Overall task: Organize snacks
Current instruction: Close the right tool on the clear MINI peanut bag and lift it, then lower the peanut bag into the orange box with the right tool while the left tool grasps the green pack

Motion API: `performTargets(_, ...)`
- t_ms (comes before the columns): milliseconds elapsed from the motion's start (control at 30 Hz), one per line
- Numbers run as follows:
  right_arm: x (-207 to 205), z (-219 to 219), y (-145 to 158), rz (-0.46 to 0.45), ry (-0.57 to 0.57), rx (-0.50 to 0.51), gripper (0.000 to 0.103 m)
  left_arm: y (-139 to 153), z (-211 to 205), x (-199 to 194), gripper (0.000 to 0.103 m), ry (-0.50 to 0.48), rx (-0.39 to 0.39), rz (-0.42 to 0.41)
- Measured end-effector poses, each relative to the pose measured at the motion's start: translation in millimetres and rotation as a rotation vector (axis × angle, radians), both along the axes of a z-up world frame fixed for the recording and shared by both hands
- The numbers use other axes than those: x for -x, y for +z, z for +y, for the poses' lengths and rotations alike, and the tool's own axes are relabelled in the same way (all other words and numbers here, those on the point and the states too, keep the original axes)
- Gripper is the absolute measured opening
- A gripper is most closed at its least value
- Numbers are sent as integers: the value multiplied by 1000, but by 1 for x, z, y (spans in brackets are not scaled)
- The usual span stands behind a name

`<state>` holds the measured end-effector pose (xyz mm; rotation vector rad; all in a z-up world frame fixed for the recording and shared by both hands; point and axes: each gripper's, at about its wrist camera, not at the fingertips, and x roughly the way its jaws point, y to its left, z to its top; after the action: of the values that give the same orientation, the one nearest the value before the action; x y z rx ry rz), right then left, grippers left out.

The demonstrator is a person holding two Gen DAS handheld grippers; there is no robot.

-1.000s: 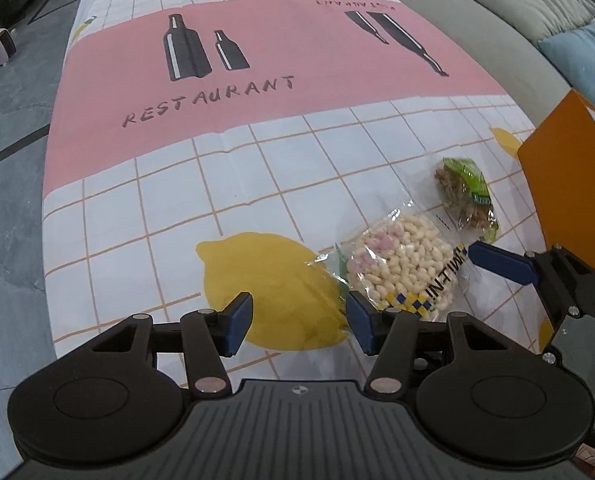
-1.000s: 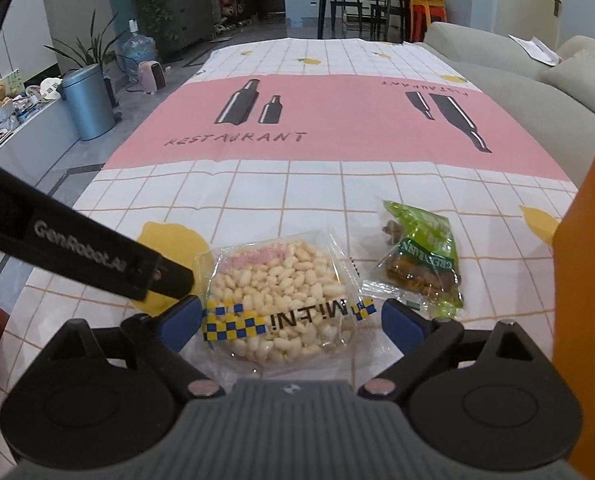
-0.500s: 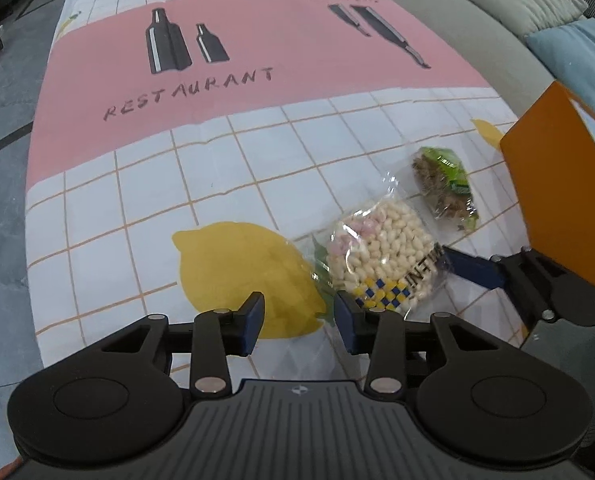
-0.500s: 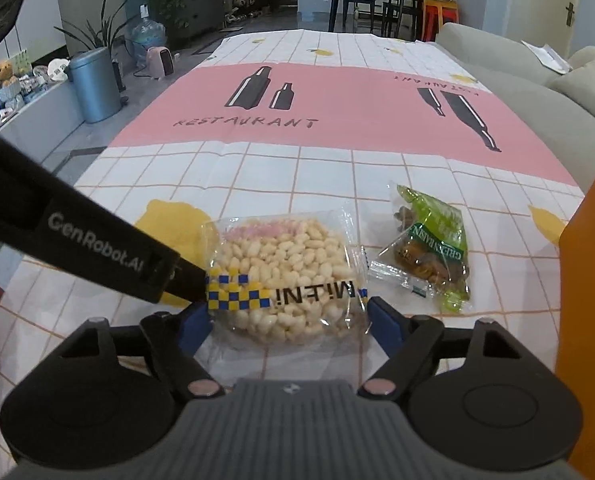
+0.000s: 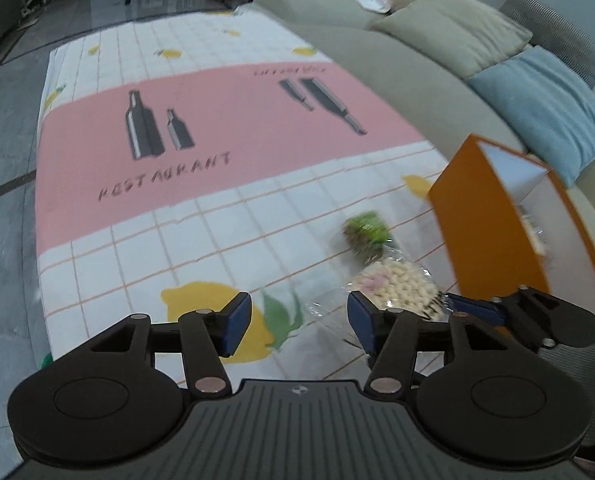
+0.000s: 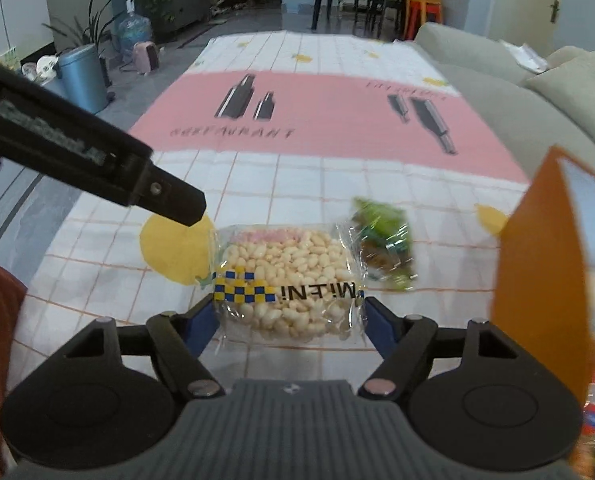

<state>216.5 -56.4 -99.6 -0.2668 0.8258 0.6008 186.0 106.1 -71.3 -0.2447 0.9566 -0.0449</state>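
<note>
Gripping a clear bag of pale puffed snacks (image 6: 289,280) by its two side edges, the right gripper (image 6: 287,322) has its blue pads pressed into the wrapper on either side, the jaws having just been drawing in around it; the bag, with a yellow-and-blue checked band and dark lettering across its front, appears lifted slightly off the tablecloth (image 6: 317,184), though the blur makes that hard to confirm. At about one o'clock from the bag lies a smaller green packet (image 6: 383,240) of brown snacks, flat on the white grid part of the cloth and just beside the bag's upper right corner. At three o'clock in the right wrist view stands an orange box (image 6: 537,280), upright, with its pale inside wall showing at the top. The left gripper (image 5: 299,320) hangs over the printed lemon (image 5: 213,312) at the near edge of the cloth, its jaws spread with nothing between them, having just been opening. In its view the puffed snack bag (image 5: 397,286) sits at two o'clock, beyond its right pad, with the right gripper's blue finger (image 5: 473,308) at the bag's far side and the orange box (image 5: 493,232) beyond. A grey sofa (image 5: 417,72) with cushions runs along the cloth's right side.
</note>
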Motion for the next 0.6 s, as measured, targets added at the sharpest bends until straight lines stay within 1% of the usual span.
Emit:
performTargets(67,6,-11,13,-21,-23,-15,74,6,-5,-1,66,-7,2,-11)
performTargets(167,15,-32,29,-59,-78,-14,74,12,-18,-5,66,-37,-18,-25)
performTargets(333,16,-74,52,-105,-232,-33,74,14,-47,-17,67,-94,-34,-32)
performTargets(467,6,-103,60,-136,-359,-39,74,7,-70,-35,70,-107,-46,-28)
performTargets(600,-10,-126,56,-126,-448,-21,74,-5,-83,-59,70,-99,-47,-9)
